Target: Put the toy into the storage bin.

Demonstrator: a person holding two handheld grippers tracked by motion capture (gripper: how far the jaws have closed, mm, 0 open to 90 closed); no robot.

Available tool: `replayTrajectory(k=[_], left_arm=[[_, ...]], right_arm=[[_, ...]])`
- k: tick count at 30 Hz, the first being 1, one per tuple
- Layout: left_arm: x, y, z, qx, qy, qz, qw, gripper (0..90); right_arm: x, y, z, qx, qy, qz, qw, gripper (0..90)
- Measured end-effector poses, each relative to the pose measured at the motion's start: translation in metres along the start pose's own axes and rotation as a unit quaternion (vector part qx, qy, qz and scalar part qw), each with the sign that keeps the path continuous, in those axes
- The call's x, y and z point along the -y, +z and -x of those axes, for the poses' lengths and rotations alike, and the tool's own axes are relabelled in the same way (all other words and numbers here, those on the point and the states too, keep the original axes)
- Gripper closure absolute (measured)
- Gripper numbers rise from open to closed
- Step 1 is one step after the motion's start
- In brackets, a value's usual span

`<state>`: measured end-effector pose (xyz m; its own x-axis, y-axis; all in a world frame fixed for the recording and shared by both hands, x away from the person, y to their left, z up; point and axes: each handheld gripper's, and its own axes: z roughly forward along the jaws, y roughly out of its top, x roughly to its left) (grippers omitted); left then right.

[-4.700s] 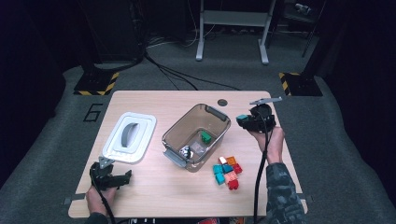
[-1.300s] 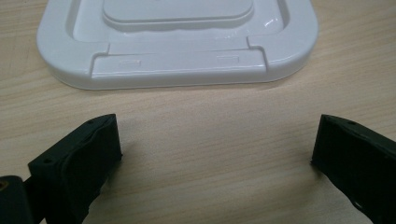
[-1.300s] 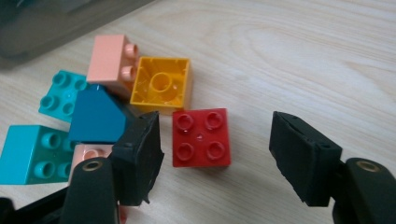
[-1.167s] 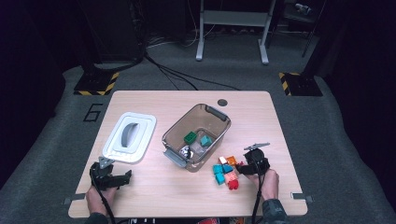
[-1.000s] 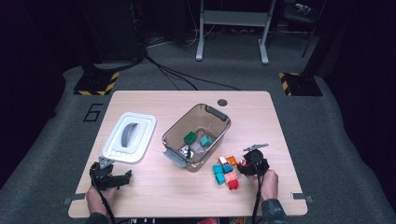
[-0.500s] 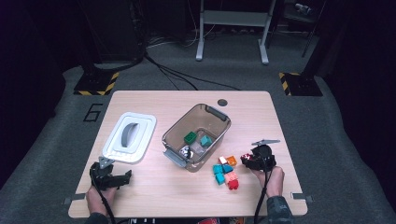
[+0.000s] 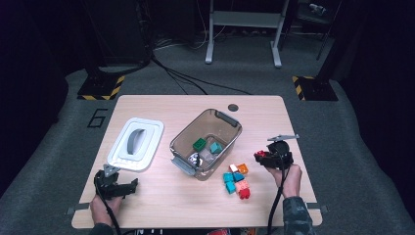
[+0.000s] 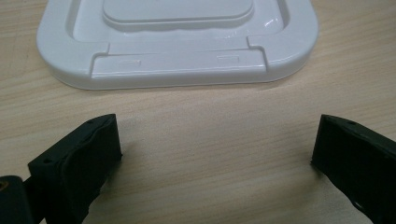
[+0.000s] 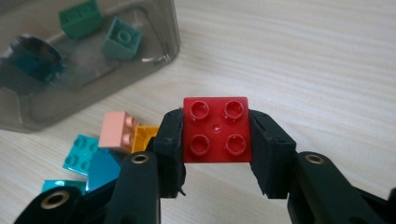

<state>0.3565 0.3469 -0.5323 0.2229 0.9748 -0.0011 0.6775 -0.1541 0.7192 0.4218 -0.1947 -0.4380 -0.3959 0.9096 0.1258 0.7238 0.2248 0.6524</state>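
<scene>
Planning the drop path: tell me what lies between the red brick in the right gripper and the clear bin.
In the high view, loose bricks lie on the table between the red brick, clamped in the right gripper, and the clear bin; the right gripper view shows them too.

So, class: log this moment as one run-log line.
right tool: shut on red brick, lifted off table | left tool: open, idle by white lid | bin: holds green bricks
</scene>
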Motion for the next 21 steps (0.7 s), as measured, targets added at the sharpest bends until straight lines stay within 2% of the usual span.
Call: replayTrajectory(k=[6, 8, 9, 10, 13, 21], left_arm=[[0.000, 0.000, 0.000, 0.000, 0.000, 0.000, 1.0000, 0.9], [0.000, 0.000, 0.000, 0.000, 0.000, 0.000, 1.0000, 1.0], [0.000, 0.000, 0.000, 0.000, -0.001, 0.000, 1.0000, 1.0], [0.000, 0.000, 0.000, 0.000, -0.001, 0.000, 1.0000, 1.0], [0.000, 0.000, 0.000, -0.001, 0.000, -0.001, 1.0000, 0.9], [0.000, 0.000, 0.000, -0.001, -0.003, 0.000, 1.0000, 0.9]], right_arm=[[-0.013, -0.007, 0.001, -0.003, -0.005, 0.003, 1.0000, 58.6], [-0.018, -0.009, 0.004, -0.009, -0.006, 0.012, 0.9999, 58.6], [-0.021, -0.009, 0.003, -0.007, 0.000, 0.007, 1.0000, 58.7], [-0.024, -0.009, 0.005, -0.005, -0.008, 0.005, 0.9999, 58.6], [-0.033, -0.014, 0.006, -0.005, -0.009, 0.010, 0.9999, 58.7], [-0.043, -0.016, 0.003, -0.009, -0.009, 0.016, 0.9998, 58.7]])
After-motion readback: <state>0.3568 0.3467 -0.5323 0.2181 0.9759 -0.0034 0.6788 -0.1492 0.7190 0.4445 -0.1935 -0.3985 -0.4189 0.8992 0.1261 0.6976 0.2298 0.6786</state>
